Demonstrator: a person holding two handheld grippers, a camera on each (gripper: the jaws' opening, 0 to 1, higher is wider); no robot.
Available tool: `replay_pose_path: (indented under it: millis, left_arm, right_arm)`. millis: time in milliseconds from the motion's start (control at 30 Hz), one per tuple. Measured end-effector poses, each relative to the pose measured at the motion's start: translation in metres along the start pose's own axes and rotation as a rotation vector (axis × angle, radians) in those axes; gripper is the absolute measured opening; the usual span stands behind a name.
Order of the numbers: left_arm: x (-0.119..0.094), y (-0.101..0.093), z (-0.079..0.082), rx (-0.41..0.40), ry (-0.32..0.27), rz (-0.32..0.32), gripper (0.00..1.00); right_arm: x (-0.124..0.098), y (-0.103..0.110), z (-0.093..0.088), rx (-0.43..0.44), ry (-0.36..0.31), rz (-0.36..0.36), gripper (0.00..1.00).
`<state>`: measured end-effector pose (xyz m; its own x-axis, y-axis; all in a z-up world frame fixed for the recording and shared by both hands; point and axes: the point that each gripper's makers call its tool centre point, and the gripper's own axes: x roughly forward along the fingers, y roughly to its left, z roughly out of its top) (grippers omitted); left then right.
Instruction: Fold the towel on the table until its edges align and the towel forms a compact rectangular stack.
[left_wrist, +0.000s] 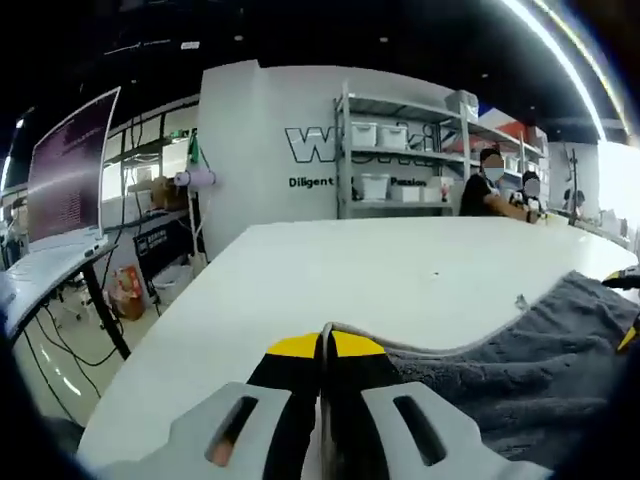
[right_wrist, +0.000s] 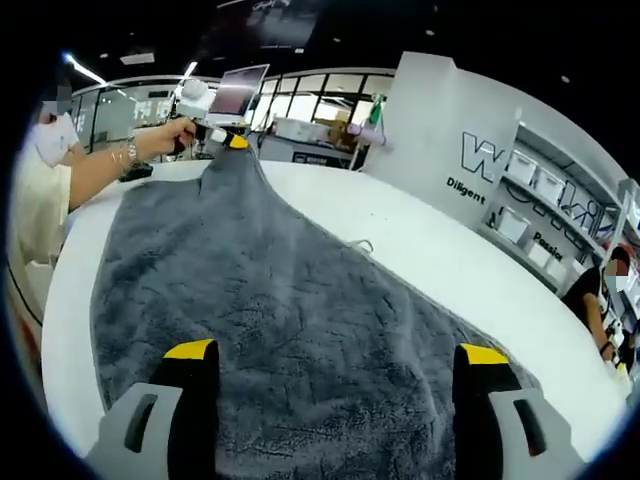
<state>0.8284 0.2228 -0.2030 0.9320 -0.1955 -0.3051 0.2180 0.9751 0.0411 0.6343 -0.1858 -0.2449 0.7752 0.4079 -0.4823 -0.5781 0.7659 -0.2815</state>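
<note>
Left tongs: yellow-tipped black jaws pressed together, pinching a corner of grey towel; same tongs seen far off in right gripper view, gripped by a person's hand, raising that towel corner into a peak.

Right tongs: jaws spread wide, nothing between them, poised over near end of towel; contact with cloth cannot be told.

Grey terry towel: spread unfolded across white desk, long axis running from right tongs to left tongs, small white label at one edge.

White desk: broad, rounded edge, bare beyond towel.

Surroundings: white wall panel with dark lettering; metal shelving with white bins; laptop, open, on side desk; seated people at far right of left gripper view.
</note>
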Motion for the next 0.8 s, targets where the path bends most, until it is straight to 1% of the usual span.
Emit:
replay_pose_path:
  millis: [100,167,200,233,267,300,333,400,433,467,500,533,567,600,667,700,767,800]
  left_arm:
    - [0.007,0.001,-0.008,0.011,0.031,0.013,0.02]
    - [0.010,0.002,-0.019,0.021,0.078,0.022,0.02]
    - [0.012,0.000,-0.027,0.023,0.103,0.012,0.03]
    - [0.012,-0.005,-0.031,0.017,0.115,-0.015,0.06]
    - [0.012,-0.006,-0.032,0.014,0.117,-0.023,0.11]
    - [0.011,-0.015,-0.032,-0.008,0.102,-0.065,0.20]
    - [0.007,-0.018,-0.032,-0.017,0.097,-0.077,0.27]
    - [0.003,-0.021,-0.031,-0.014,0.094,-0.091,0.36]
    - [0.002,-0.022,-0.031,-0.012,0.095,-0.094,0.38]
    - [-0.003,-0.024,-0.032,-0.008,0.099,-0.098,0.40]
    - [-0.007,-0.023,-0.033,-0.009,0.105,-0.097,0.44]
    - [-0.011,-0.017,-0.032,-0.021,0.107,-0.085,0.49]
    - [-0.018,-0.015,-0.030,-0.027,0.103,-0.079,0.56]
    - [-0.027,-0.012,-0.029,-0.036,0.097,-0.076,0.64]
    - [-0.045,-0.009,-0.019,-0.077,0.029,-0.062,0.73]
    - [-0.054,-0.010,-0.017,-0.095,0.006,-0.072,0.75]
    - [-0.070,-0.016,-0.020,-0.115,0.017,-0.113,0.74]
    - [-0.083,-0.024,-0.024,-0.111,0.027,-0.153,0.74]
  right_arm:
    - [0.000,-0.001,-0.001,0.000,0.006,-0.001,0.99]
    - [0.000,0.000,-0.002,-0.001,0.008,0.002,0.99]
    - [0.000,0.000,-0.002,-0.002,0.010,0.004,0.99]
    - [0.000,0.000,-0.002,-0.003,0.011,0.005,0.99]
    - [0.000,0.001,-0.003,-0.004,0.012,0.007,0.99]
    - [0.000,0.001,-0.003,-0.005,0.013,0.007,0.99]
    - [0.000,0.001,-0.003,-0.005,0.014,0.008,0.99]
    - [0.000,0.002,-0.003,-0.006,0.015,0.009,0.99]
    - [0.001,0.002,-0.003,-0.007,0.016,0.010,0.99]
    - [0.001,0.002,-0.003,-0.008,0.018,0.010,0.99]
    - [0.001,0.002,-0.004,-0.008,0.019,0.011,0.99]
    - [0.001,0.003,-0.004,-0.007,0.019,0.010,0.99]
    - [0.001,0.002,-0.004,-0.006,0.020,0.010,0.99]
    - [0.001,0.002,-0.004,-0.005,0.022,0.008,0.99]
    - [0.001,0.001,-0.005,-0.004,0.023,0.005,0.99]
    - [0.001,0.002,-0.005,-0.004,0.026,0.005,0.99]
    - [0.001,0.002,-0.005,-0.006,0.027,0.007,0.99]
    - [0.002,0.003,-0.005,-0.008,0.027,0.008,0.99]
